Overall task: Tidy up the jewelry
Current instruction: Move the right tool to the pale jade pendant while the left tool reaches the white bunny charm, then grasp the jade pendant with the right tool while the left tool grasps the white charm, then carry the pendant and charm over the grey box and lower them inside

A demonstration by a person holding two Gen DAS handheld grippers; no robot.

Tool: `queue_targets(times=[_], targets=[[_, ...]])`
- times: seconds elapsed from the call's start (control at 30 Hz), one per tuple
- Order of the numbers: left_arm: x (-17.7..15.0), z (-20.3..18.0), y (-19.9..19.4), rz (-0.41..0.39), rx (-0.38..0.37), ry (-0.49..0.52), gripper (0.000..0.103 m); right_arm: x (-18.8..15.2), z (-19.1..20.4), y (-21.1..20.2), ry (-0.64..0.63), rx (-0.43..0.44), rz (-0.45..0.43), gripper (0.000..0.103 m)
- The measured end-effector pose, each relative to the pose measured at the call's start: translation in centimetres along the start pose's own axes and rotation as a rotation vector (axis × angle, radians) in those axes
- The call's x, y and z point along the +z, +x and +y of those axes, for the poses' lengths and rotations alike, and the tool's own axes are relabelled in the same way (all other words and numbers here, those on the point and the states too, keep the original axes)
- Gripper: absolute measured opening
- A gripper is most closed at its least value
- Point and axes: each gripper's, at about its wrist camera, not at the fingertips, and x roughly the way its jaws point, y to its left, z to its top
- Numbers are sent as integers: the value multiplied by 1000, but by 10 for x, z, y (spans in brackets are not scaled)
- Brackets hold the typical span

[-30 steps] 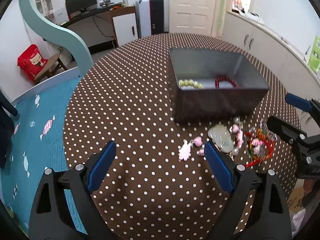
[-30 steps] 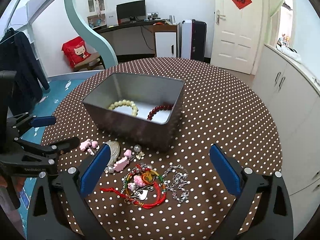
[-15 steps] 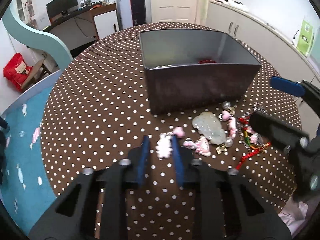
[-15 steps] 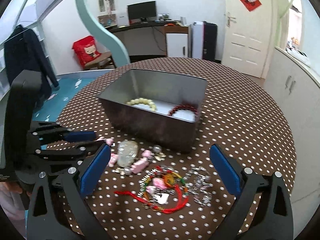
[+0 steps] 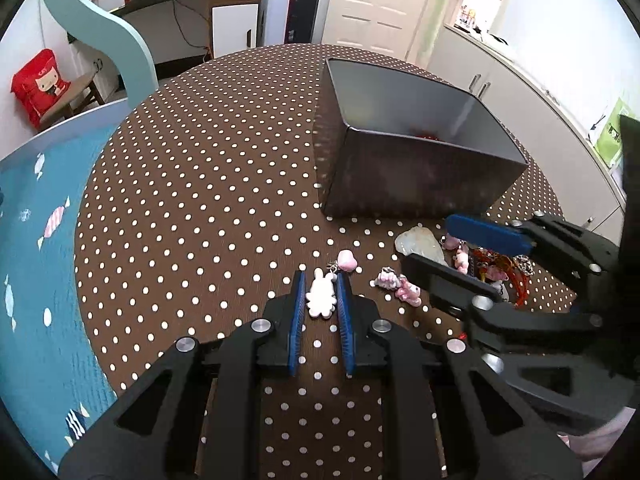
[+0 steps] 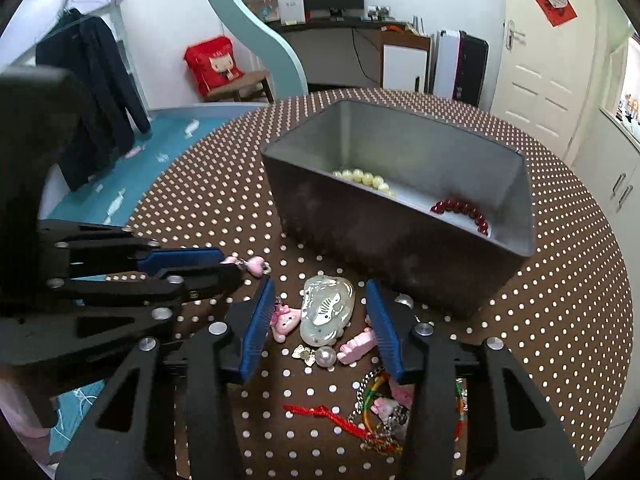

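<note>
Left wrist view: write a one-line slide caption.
Left gripper shut on a white rabbit charm on the dotted table, beside a grey box.

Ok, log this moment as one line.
left tongs: shut on white bunny charm | right tongs: closing around jade pendant | tin: two bead bracelets inside

Bracelets [image 6: 460, 210] in tin [image 6: 400, 240]

A red cushion [image 6: 212, 65] rests on a wooden chair [image 6: 244, 84]; a dark jacket [image 6: 100, 92], perhaps a coat, hangs nearby.
</note>
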Motion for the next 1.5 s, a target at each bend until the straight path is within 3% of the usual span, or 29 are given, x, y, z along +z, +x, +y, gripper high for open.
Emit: queue_targets(times=[0.17, 0.37, 0.57, 0.7, 1.1, 1.5], targets=[[-3, 4, -2, -3, -11, -11, 16, -2, -4, 8, 30, -26, 34, 33], [-3, 7, -4, -3, -19, -15, 16, -6, 7, 7, -65, -91, 43, 31], [1, 7, -4, -4, -16, -23, 16, -5, 3, 9, -36, -75, 52, 28], [4, 8, -9, -19, -17, -26, 16, -2, -5, 5, 19, -9, 56, 28], [10, -6, -29, -73, -13, 2, 16, -1, -5, -17, 8, -11, 7, 28], [37, -35, -60, -171, -41, 61, 16, 11, -15, -59, -3, -24, -105, 28]])
